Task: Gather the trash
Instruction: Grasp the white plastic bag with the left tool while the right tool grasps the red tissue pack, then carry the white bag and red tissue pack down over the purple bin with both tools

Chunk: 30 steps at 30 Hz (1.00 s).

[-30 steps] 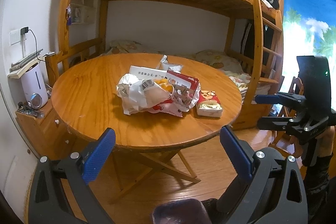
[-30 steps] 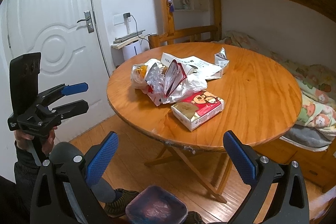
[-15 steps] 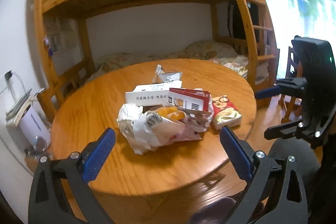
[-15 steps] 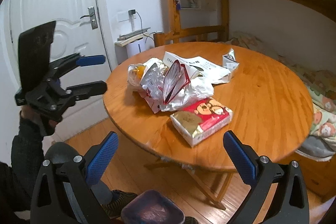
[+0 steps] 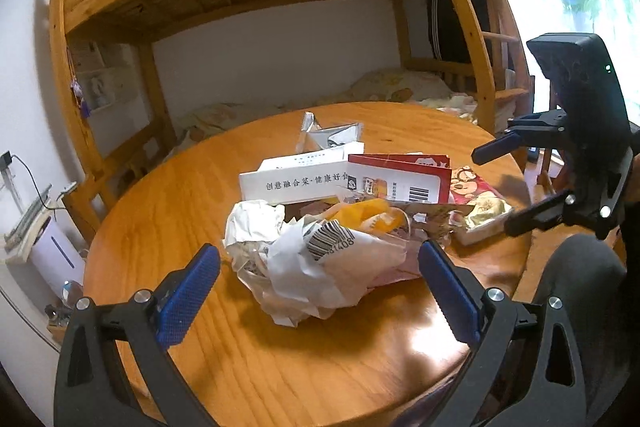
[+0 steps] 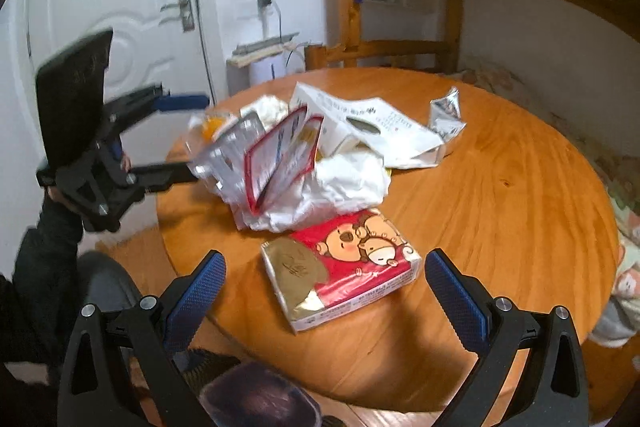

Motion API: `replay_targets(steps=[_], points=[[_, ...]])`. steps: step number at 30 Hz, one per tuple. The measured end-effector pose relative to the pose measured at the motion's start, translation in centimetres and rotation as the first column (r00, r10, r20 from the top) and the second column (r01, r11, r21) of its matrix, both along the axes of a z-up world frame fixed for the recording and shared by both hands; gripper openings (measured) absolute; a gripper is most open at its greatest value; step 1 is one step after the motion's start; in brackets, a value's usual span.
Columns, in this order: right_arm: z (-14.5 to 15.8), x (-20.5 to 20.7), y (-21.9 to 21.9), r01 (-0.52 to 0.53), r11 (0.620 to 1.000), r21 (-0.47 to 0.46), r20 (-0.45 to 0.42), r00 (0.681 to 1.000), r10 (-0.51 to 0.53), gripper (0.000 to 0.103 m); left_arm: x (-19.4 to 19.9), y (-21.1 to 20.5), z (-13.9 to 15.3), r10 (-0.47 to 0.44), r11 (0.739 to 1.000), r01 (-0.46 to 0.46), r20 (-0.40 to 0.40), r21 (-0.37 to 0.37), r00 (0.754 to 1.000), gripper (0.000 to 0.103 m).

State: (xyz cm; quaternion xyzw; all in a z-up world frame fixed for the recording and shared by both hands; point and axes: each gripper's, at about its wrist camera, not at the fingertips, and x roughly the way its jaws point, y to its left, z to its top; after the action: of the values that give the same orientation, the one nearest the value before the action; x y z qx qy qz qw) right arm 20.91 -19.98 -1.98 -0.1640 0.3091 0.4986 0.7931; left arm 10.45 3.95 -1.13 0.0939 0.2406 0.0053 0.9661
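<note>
The trash lies heaped near the middle of the round wooden counter (image 5: 168,195), probably so that both grippers can work on it from opposite edges. The heap consists of crumpled white paper (image 5: 308,263), an opened red carton (image 5: 400,179) standing on edge, a white box (image 5: 292,183) and a torn foil packet (image 5: 332,137) at the far side.

Left gripper (image 5: 318,301): jaws spread wide and empty. The crumpled paper sits straight ahead between the two jaw tips, its near edge level with them; no contact is visible. The red carton and white box lie beyond the paper, and the foil packet is farthest from the jaws.

Right gripper (image 6: 322,297): jaws likewise spread wide, holding nothing. A red and gold tissue pack (image 6: 340,267) lies flat on the counter directly between and just ahead of the jaw tips, apart from both. The heap is just beyond it, the paper touching or nearly touching the pack's far edge; which, I cannot tell.

Pose: both tools are held low over the counter's near rim and pitched slightly downward. Each is seen side-on in the other's camera, held by a dark-sleeved hand (image 6: 60,195).

Assessment: approach stage; nothing yet collected. No bin or bag for the trash is in view.
</note>
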Motion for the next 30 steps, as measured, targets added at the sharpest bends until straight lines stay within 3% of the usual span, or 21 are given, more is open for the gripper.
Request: replay_targets(steps=[3,4,5,9,13,14,22,30], points=[[-0.9,0.2,0.6,-0.011,1.0,-0.025,0.001,1.0,0.011,0.101,0.4,-0.4,-0.5,0.002,0.999,-0.002,0.0,0.035,1.0,0.096],[-1.2,0.3,0.8,-0.009,0.999,-0.033,0.003,1.0,0.009,0.101,0.6,-0.6,-0.7,0.003,0.999,-0.003,-0.003,0.047,1.0,0.093],[-1.4,0.5,0.9,-0.006,0.999,-0.034,0.001,1.0,0.006,0.101,0.7,-0.8,-0.9,0.007,0.998,-0.007,-0.003,0.058,1.0,0.078],[-1.7,1.2,1.2,0.024,0.999,-0.024,-0.006,1.0,-0.024,0.101,1.1,-0.8,-1.3,0.053,0.994,-0.052,0.0,0.092,0.999,0.064],[-1.9,1.9,1.1,0.057,0.998,-0.016,-0.017,0.998,-0.057,0.099,0.2,-0.3,-0.7,0.062,0.996,-0.063,0.027,0.058,0.998,0.063],[-1.9,2.1,1.1,0.067,0.998,-0.011,-0.029,0.997,-0.067,0.09,0.0,-0.3,-0.6,0.071,0.995,-0.073,0.037,0.061,0.997,0.062],[-1.3,2.5,-0.2,0.162,0.986,0.029,-0.086,0.984,-0.159,0.087,-2.0,1.1,0.7,0.139,0.99,-0.138,0.1,-0.021,0.985,0.062],[0.6,0.4,-2.5,0.192,0.979,0.069,-0.047,0.981,-0.189,0.087,-3.4,0.8,1.5,0.159,0.986,-0.149,0.131,-0.078,0.979,0.062]])
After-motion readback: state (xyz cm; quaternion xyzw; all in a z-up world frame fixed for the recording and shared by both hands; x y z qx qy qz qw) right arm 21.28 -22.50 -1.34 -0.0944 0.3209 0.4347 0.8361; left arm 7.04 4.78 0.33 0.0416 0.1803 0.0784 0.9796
